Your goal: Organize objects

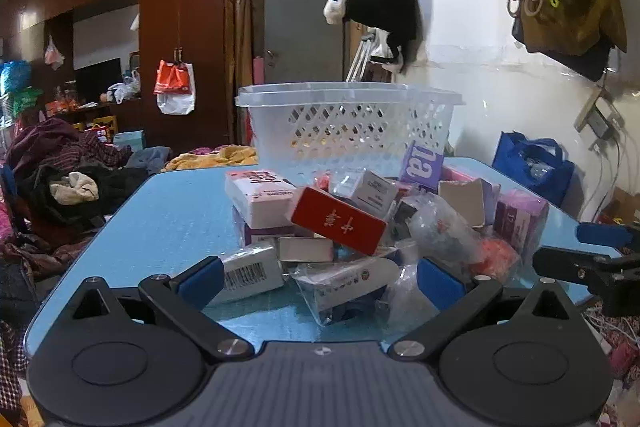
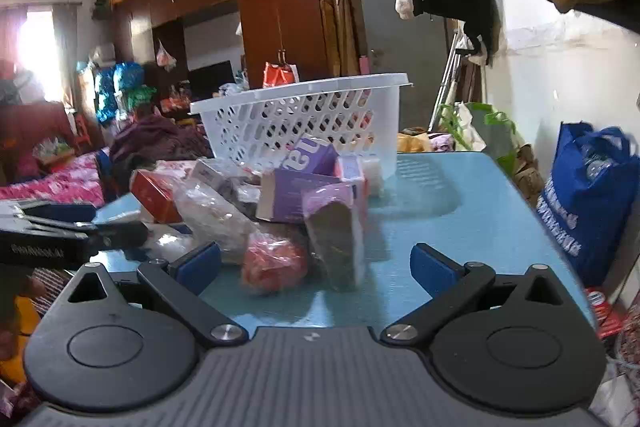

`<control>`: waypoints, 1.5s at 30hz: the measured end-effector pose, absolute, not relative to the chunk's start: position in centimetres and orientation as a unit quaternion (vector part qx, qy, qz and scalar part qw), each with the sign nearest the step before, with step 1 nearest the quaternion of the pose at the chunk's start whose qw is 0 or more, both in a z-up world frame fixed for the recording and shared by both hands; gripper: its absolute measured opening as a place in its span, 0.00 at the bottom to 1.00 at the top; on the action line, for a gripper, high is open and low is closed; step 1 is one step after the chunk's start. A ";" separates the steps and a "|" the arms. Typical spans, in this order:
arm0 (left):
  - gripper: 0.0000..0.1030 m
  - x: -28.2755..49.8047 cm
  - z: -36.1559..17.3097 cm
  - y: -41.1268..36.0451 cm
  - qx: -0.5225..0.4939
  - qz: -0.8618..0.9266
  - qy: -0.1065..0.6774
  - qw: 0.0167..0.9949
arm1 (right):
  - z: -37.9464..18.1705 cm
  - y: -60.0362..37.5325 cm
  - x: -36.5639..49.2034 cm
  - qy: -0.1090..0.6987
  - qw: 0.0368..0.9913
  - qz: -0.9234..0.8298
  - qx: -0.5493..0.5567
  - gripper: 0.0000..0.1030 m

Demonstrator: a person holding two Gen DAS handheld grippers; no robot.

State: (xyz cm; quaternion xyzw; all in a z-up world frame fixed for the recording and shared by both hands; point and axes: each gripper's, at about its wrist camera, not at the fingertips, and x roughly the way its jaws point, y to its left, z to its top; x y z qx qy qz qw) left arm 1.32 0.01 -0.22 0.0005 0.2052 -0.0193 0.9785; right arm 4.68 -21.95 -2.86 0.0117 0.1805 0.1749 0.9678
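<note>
Pile of small boxes [image 1: 340, 223] ahead of fingers | left gripper [image 1: 320, 277] wide, empty | right gripper [image 2: 316, 267] wide, empty | white basket [image 1: 352, 123] beyond

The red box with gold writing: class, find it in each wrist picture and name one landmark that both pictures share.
Left wrist view: the red box lies tilted on top of the pile, near the picture's middle.
Right wrist view: the red box sits at the pile's left edge, left of centre.
Shared landmark: the white basket behind the pile on the blue table.
</note>
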 end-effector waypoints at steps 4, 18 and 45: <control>1.00 1.4 -0.2 0.3 -0.004 -0.017 0.207 0.978 | -2.9 -21.7 4.4 0.174 0.968 0.183 -0.002 1.00; 1.00 1.2 -0.4 -0.3 0.002 -0.028 0.208 0.978 | -3.0 -22.1 4.6 0.182 0.965 0.189 0.001 1.00; 1.00 1.0 -0.5 -0.4 -0.002 -0.028 0.203 0.979 | -2.9 -22.3 4.6 0.177 0.964 0.197 0.001 1.00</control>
